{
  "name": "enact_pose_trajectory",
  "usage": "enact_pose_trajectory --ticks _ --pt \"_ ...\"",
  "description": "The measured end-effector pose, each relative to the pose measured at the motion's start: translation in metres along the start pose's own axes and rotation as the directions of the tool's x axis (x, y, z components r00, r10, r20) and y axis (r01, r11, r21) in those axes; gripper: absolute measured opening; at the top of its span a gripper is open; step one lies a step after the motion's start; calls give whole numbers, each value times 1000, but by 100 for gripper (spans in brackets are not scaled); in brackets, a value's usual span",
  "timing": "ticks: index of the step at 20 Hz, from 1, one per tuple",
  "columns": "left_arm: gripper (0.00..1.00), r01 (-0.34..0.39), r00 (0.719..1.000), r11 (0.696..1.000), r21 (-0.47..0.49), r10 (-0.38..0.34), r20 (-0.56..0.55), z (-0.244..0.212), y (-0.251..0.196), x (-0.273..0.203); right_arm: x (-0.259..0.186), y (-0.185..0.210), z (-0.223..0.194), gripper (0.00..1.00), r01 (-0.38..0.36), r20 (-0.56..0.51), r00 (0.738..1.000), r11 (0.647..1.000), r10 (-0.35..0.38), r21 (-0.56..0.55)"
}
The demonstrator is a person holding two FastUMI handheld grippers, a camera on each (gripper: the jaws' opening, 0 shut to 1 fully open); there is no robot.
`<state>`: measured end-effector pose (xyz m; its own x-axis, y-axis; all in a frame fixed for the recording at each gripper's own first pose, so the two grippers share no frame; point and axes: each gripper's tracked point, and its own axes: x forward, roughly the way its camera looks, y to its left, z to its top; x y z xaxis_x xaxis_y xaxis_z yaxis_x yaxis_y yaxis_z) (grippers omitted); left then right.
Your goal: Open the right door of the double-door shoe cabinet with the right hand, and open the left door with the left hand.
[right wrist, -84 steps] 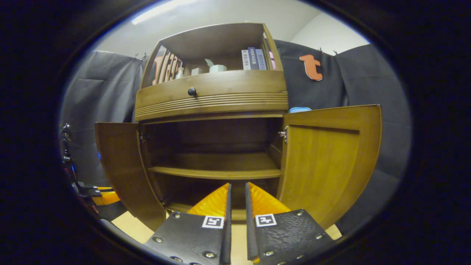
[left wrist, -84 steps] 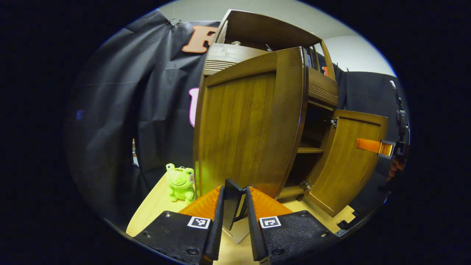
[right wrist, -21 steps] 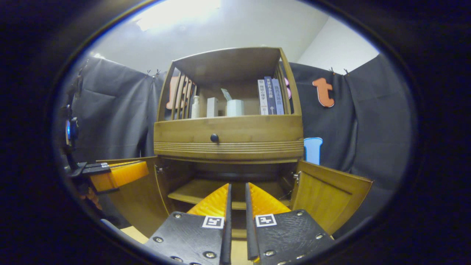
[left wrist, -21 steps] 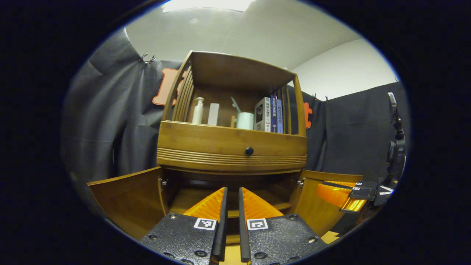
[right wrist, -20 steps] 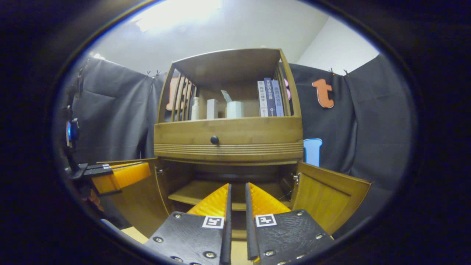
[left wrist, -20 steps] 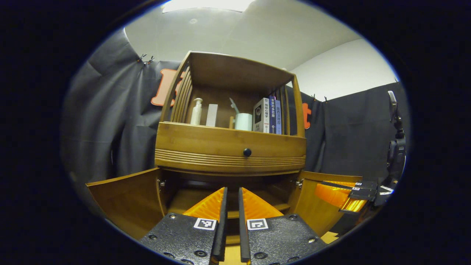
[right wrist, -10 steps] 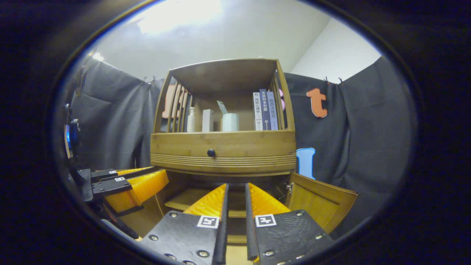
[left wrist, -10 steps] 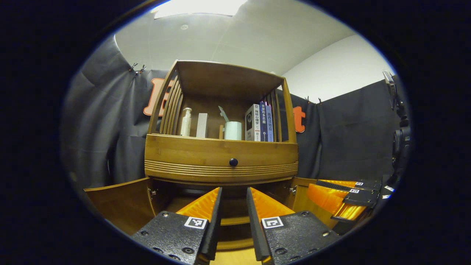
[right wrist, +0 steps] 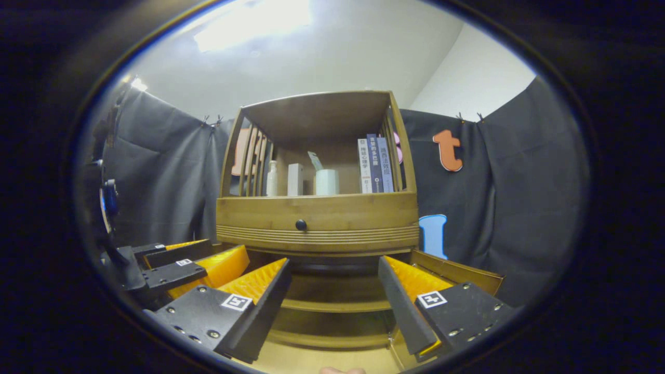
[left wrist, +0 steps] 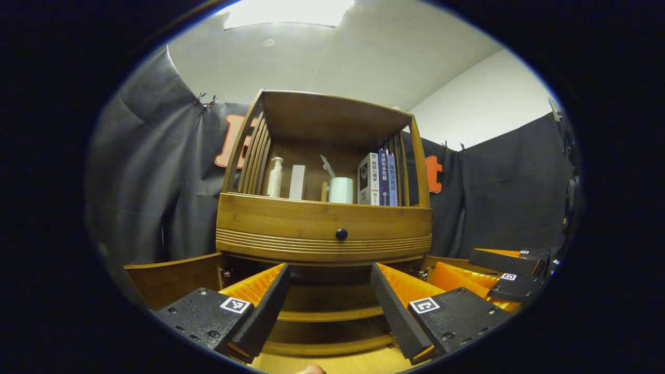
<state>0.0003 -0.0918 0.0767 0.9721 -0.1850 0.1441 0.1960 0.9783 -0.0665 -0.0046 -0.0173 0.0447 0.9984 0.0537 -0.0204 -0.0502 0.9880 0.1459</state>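
Observation:
The wooden shoe cabinet [left wrist: 322,228] [right wrist: 317,215] stands straight ahead with both lower doors swung open. Its left door [left wrist: 171,275] juts out at the lower left. The right door [right wrist: 462,270] angles out at the lower right. My left gripper [left wrist: 330,280] is open and holds nothing, back from the dark compartment and its inner shelf [left wrist: 327,311]. My right gripper [right wrist: 333,270] is open too, also empty and off the cabinet. In the right gripper view the left gripper [right wrist: 221,249] covers the left door. In the left gripper view the right gripper [left wrist: 457,261] hangs before the right door.
A drawer with a black knob [left wrist: 341,234] sits above the doors. The top shelf holds a bottle [left wrist: 274,177], a white cup [left wrist: 341,189] and books [left wrist: 379,178]. Black cloth walls close in on both sides. Light wooden floor [right wrist: 311,361] lies below.
Both grippers went from shut to wide open in the last half second. Earlier the left gripper let go of the left door's edge and drew back to face the cabinet.

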Motion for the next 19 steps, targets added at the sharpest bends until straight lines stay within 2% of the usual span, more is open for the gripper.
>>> enact_pose_trajectory --ticks 1,3,4,5,6,8,10,12,13,15,17,19 --pt "92 8 1000 1000 -7 -8 -2 -1 -1 0 -1 -2 0 96 11 -4 1000 1000 -11 0" --pt "92 19 1000 1000 -20 -19 -4 -2 0 0 -3 -4 -2 96 24 -11 1000 1000 -24 8" --pt "96 23 1000 999 -26 -23 -4 -3 0 1 -4 -4 -2 96 29 -14 999 1000 -29 12" --pt "92 28 1000 999 -31 -28 -9 -4 1 2 -6 -5 -3 97 35 -17 999 999 -35 15" --pt "95 33 999 999 -36 -33 -12 -5 1 3 -8 -6 -3 96 42 -16 999 999 -41 16" --pt "92 42 999 998 -43 -43 -23 -7 1 6 -12 -7 -2 100 54 -10 999 998 -54 19" --pt "96 47 999 998 -50 -48 -24 -8 3 7 -14 -8 -2 96 60 -6 998 998 -60 18" --pt "95 56 998 997 -55 -58 -23 -7 2 6 -16 -8 -1 96 67 -3 998 998 -67 15" --pt "92 60 998 997 -55 -61 -23 -7 3 5 -16 -7 0 96 67 -2 998 998 -67 14" --pt "96 63 998 997 -49 -64 -18 -5 6 4 -15 -2 0 97 64 1 998 998 -64 12" --pt "95 65 998 997 -42 -65 -11 -2 10 3 -16 3 1 100 62 7 998 998 -62 7" --pt "92 70 998 997 -40 -71 -4 0 12 0 -18 9 2 97 62 13 998 998 -62 3"
